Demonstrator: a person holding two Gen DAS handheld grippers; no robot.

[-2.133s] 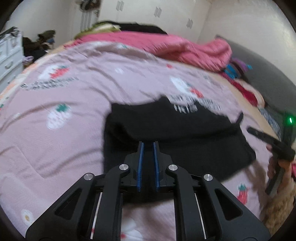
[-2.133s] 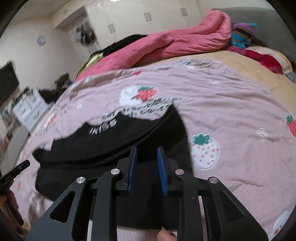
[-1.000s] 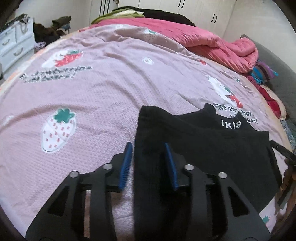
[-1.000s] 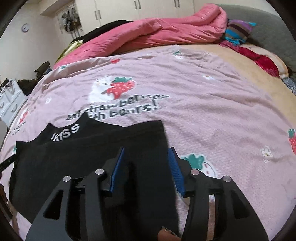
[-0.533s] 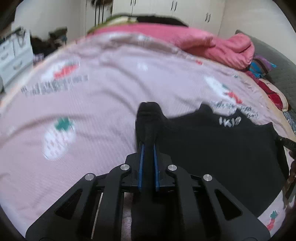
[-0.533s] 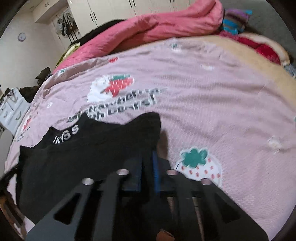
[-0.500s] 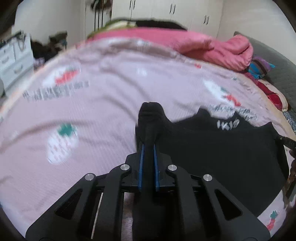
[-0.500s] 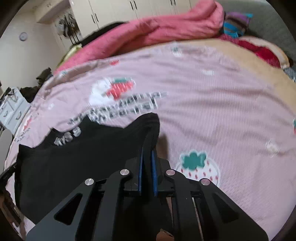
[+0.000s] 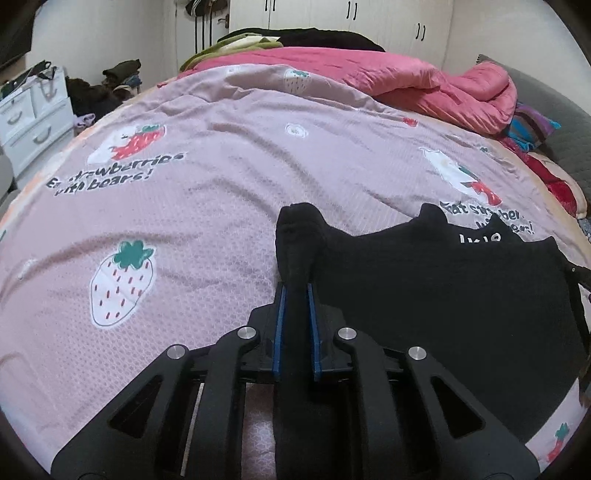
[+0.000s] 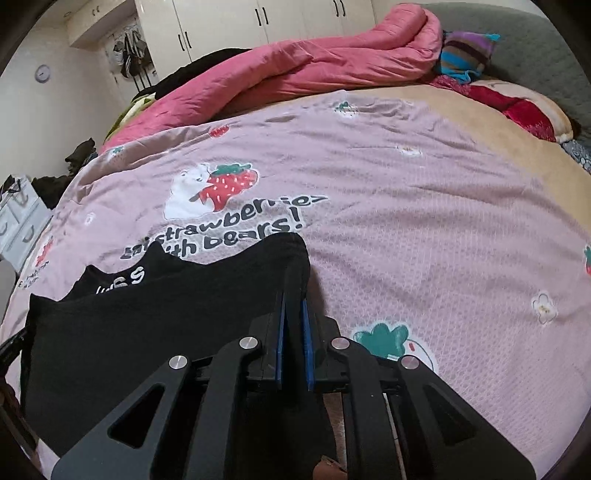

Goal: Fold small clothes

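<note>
A small black garment (image 9: 443, 295) with white letters lies partly folded on the pink strawberry bedspread (image 9: 184, 221). My left gripper (image 9: 295, 295) is shut on its left corner, which sticks up past the blue pads. In the right wrist view the same garment (image 10: 147, 314) spreads to the left. My right gripper (image 10: 293, 306) is shut on its right corner, pinched between the blue pads and bunched above them.
A pink quilt (image 9: 406, 85) is heaped at the far side of the bed. Striped and red pillows (image 10: 465, 55) lie by the grey headboard (image 10: 535, 40). White drawers (image 9: 33, 118) stand left of the bed, with wardrobes (image 10: 258, 18) behind.
Both grippers were open over the garment's corners a second ago; they have since shut on the corners, which now bunch up between the pads.
</note>
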